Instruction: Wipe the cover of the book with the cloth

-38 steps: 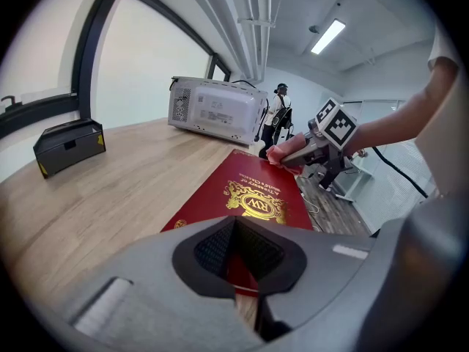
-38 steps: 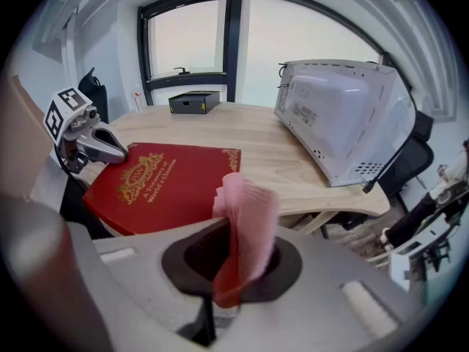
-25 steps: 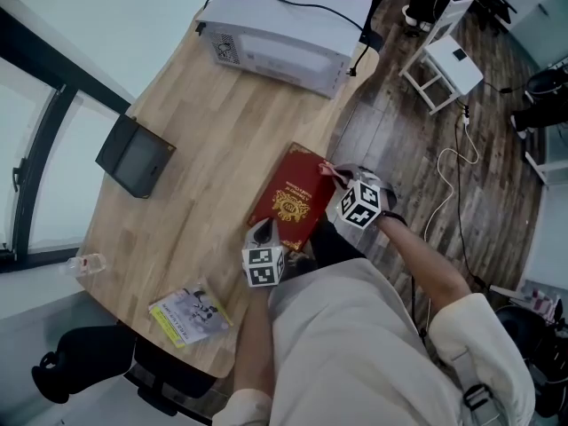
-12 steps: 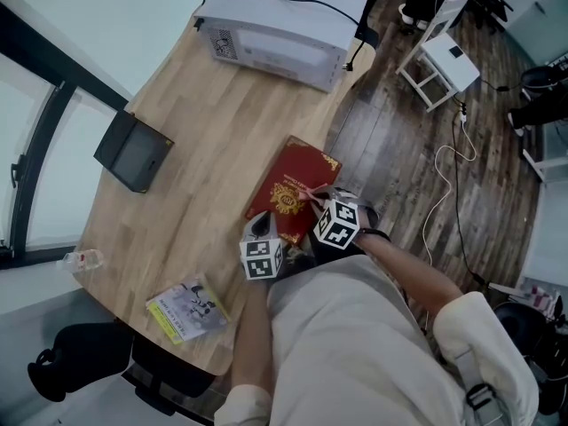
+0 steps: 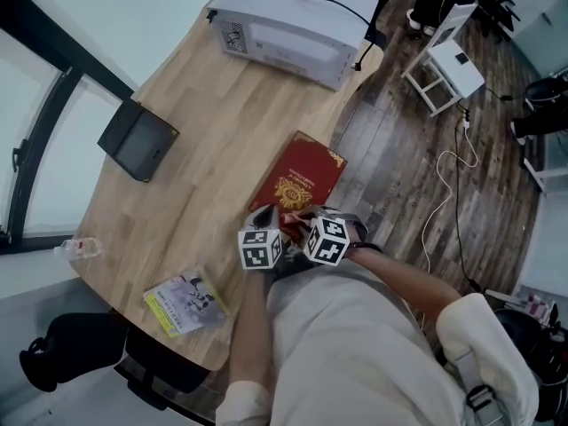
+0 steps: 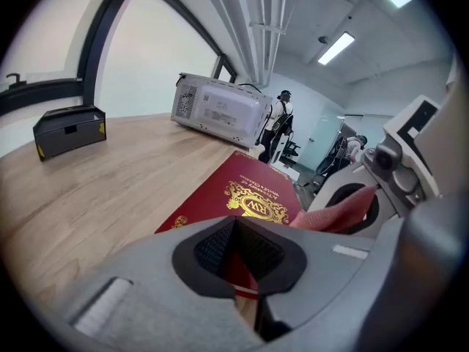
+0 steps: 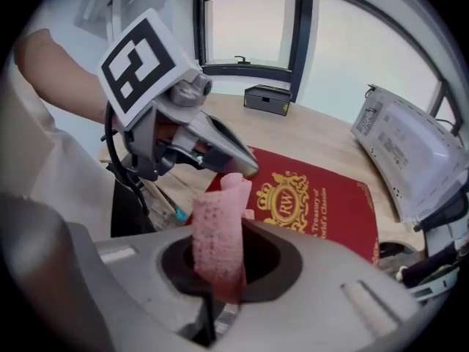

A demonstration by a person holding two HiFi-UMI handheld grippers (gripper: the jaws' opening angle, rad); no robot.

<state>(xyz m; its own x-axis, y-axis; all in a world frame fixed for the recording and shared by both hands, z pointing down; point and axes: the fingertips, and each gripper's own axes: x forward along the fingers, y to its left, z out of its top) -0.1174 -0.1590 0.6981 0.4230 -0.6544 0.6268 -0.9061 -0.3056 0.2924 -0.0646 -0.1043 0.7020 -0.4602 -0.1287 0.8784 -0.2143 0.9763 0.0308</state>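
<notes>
Mid-wipe, I judge: the right gripper pinches the pink cloth over the red book at the table edge — the left gripper, jaws pressed together, pins the near corner. Next — sweep the cloth toward the far end.

book cover, gold "rw", seemingly "a treasury of world's classics"

In the head view we lose the 6 o'clock end of the red hardcover book with the gold crest under the left gripper and right gripper. The pink cloth vanishes at its lower end between the right gripper's jaws. The white microwave oven is cut off at 3 o'clock in the right gripper view. The yellow-edged booklet carries print too small for us to read.
</notes>
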